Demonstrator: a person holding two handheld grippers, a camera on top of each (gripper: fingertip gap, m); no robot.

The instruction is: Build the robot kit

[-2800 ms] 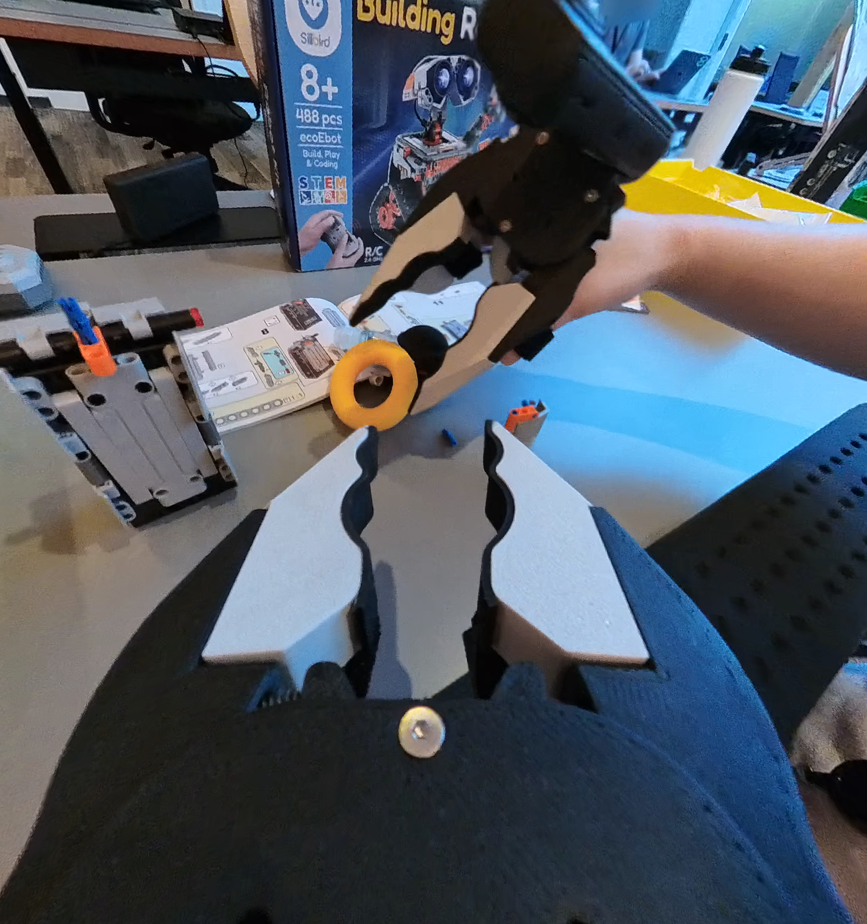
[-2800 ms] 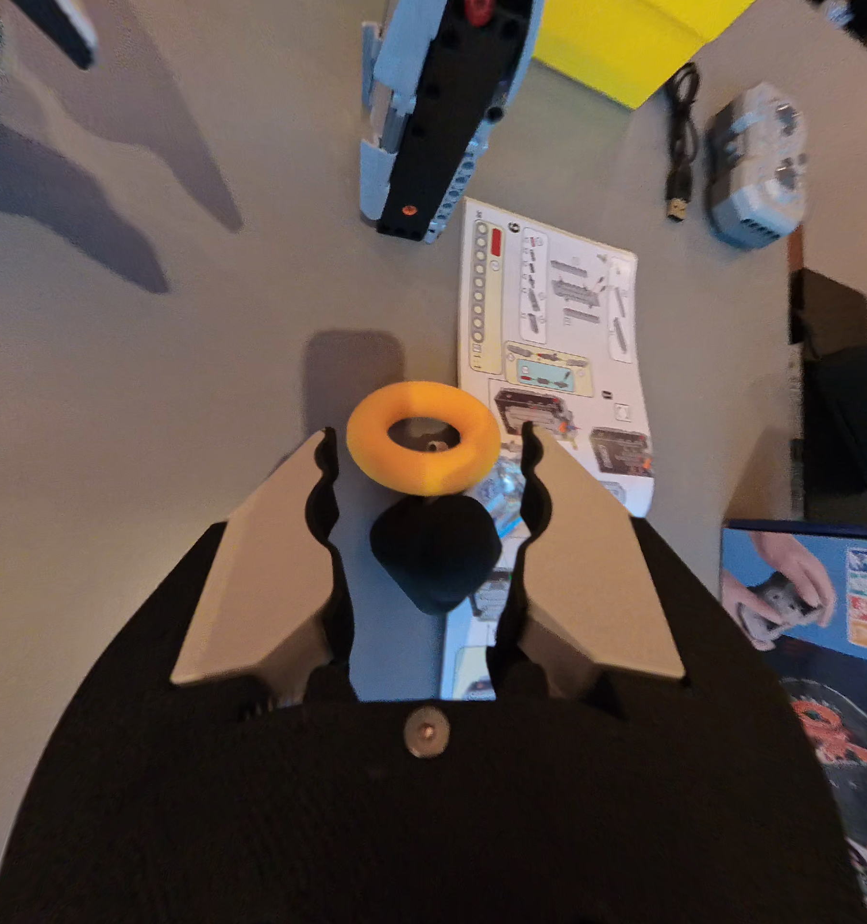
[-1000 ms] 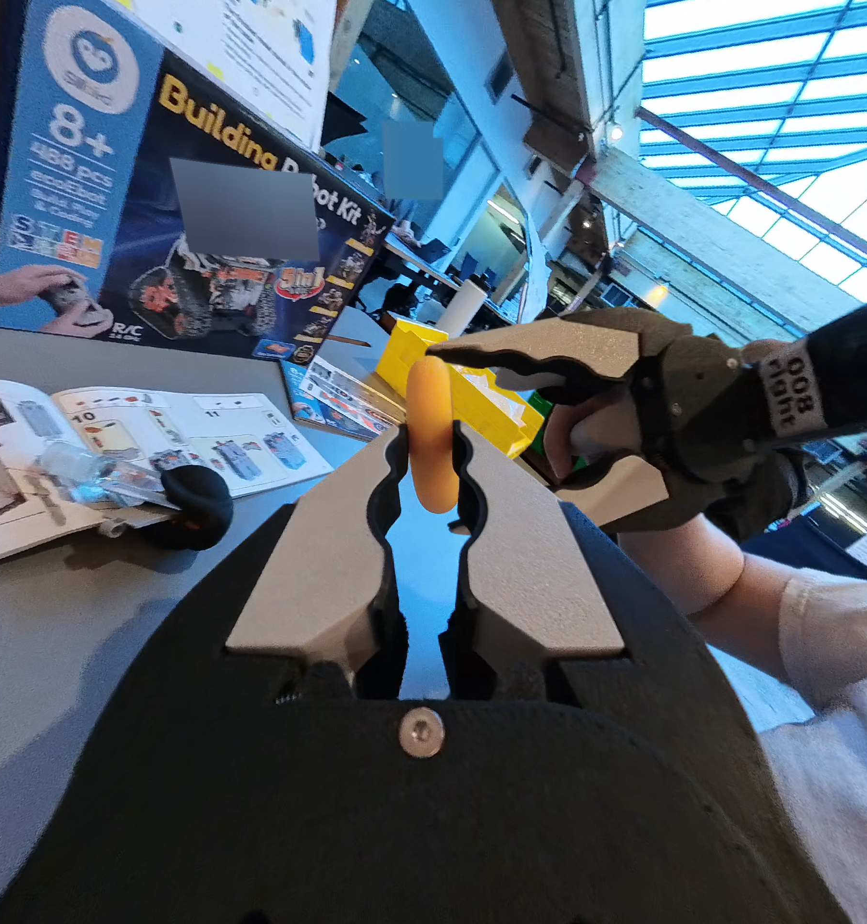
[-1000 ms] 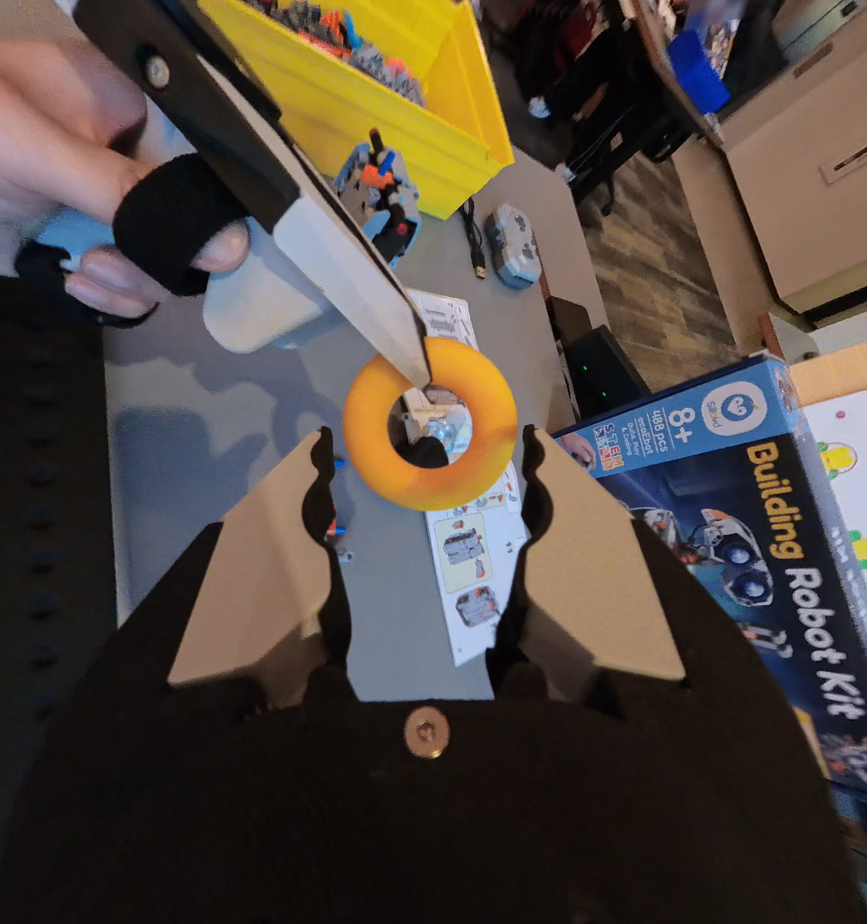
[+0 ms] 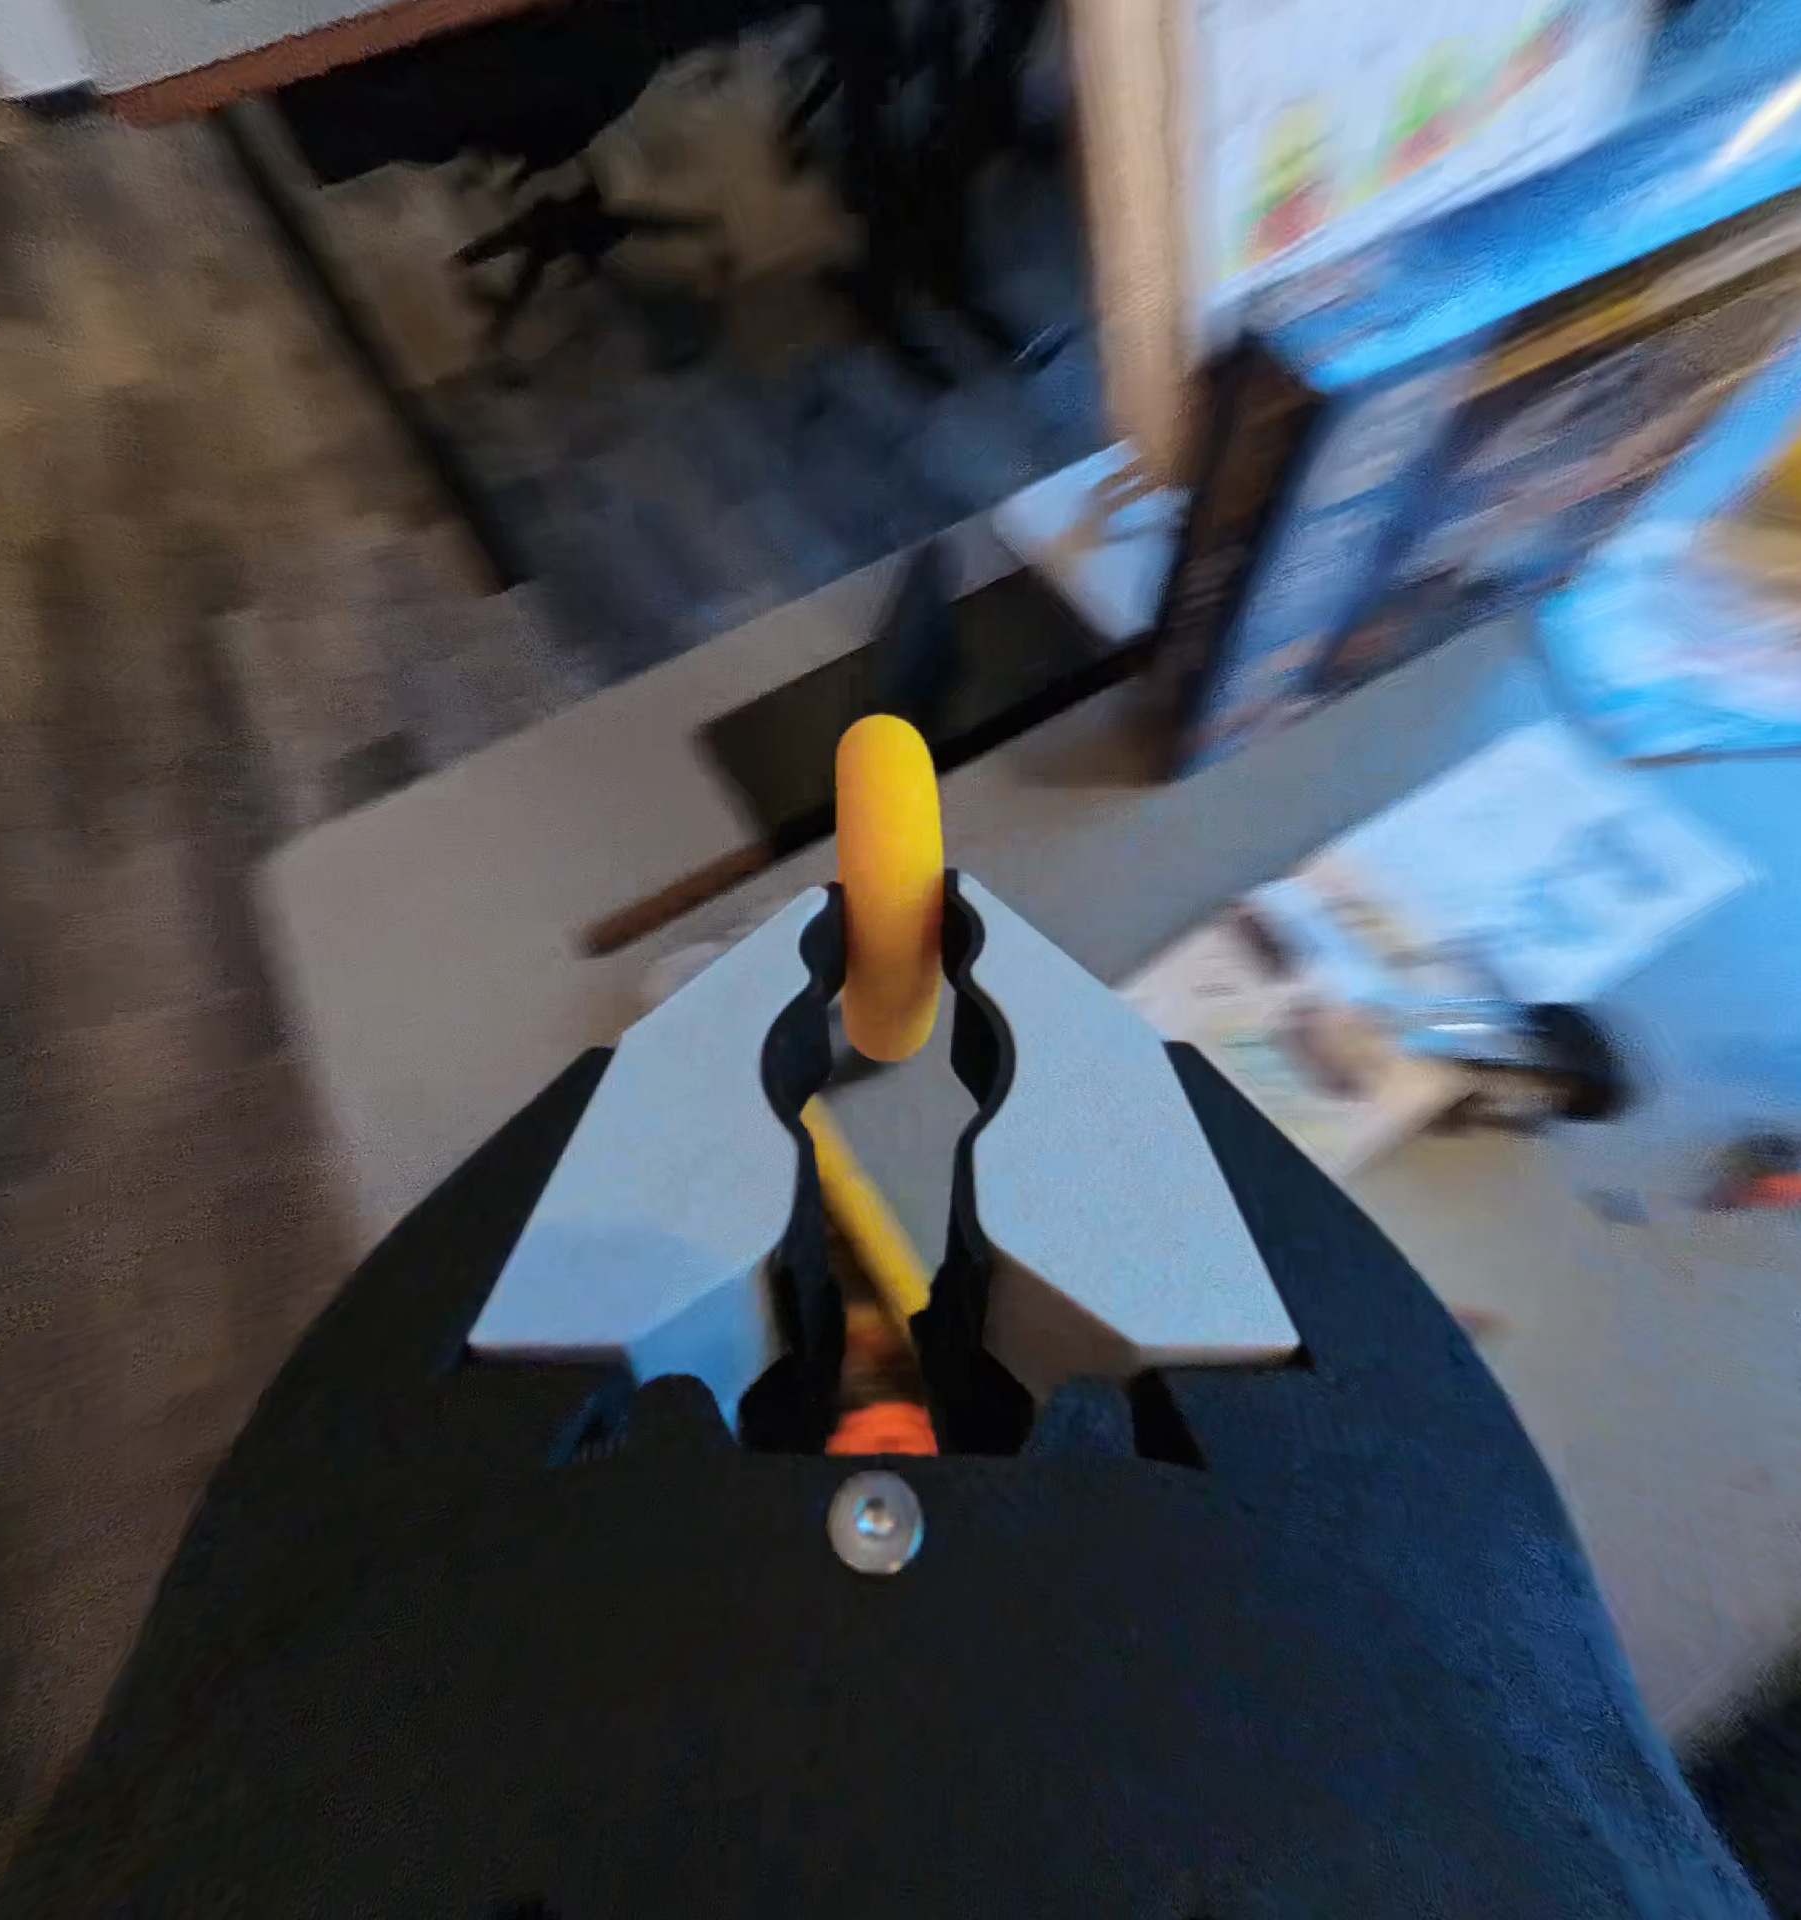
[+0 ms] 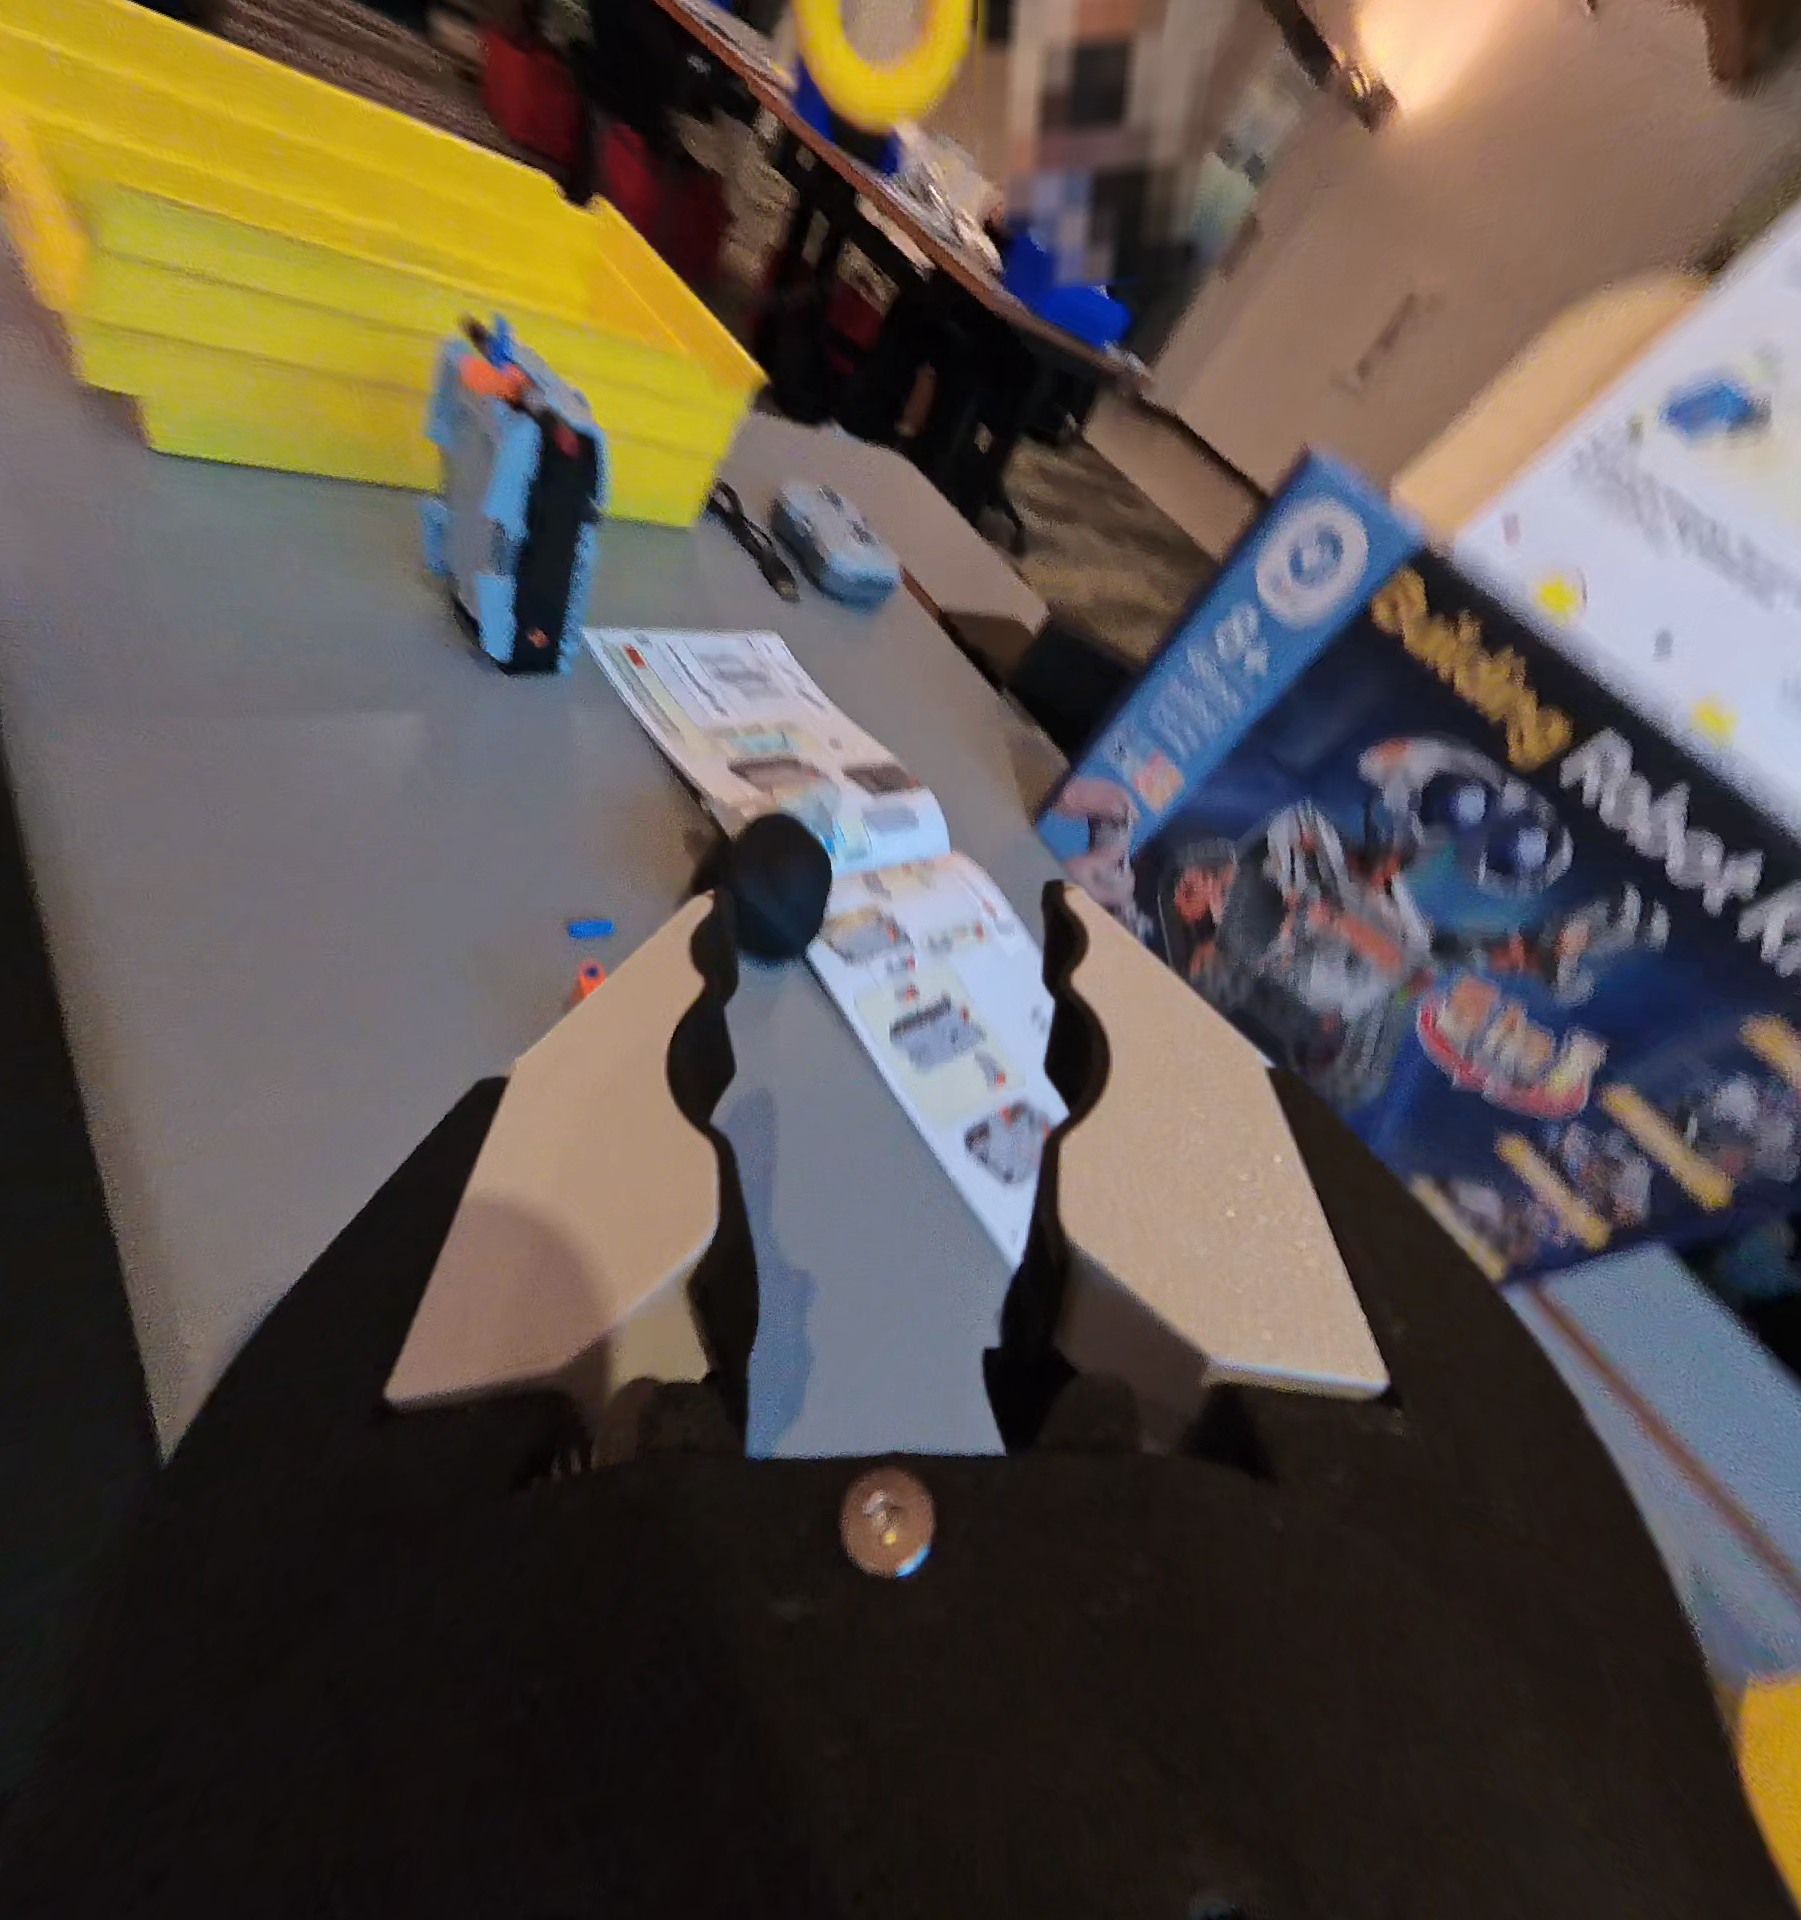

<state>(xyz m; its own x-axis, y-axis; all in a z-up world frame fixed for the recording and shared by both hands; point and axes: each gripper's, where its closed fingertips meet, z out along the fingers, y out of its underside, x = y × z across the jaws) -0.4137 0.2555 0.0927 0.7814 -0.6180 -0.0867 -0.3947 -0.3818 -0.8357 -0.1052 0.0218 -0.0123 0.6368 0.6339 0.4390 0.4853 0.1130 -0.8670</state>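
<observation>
Left tongs [image 5: 888,914] clenched on orange ring [image 5: 888,883], edge-on; right tongs [image 6: 891,914] spread wide, empty, above grey table [image 6: 304,831].

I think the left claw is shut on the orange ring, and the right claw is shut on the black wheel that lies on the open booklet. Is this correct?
Not fully. The left claw is shut on the orange ring. But the right wrist view shows the right claw open and holding nothing; the black wheel lies on the open booklet, just beyond the claw's tips.
</observation>
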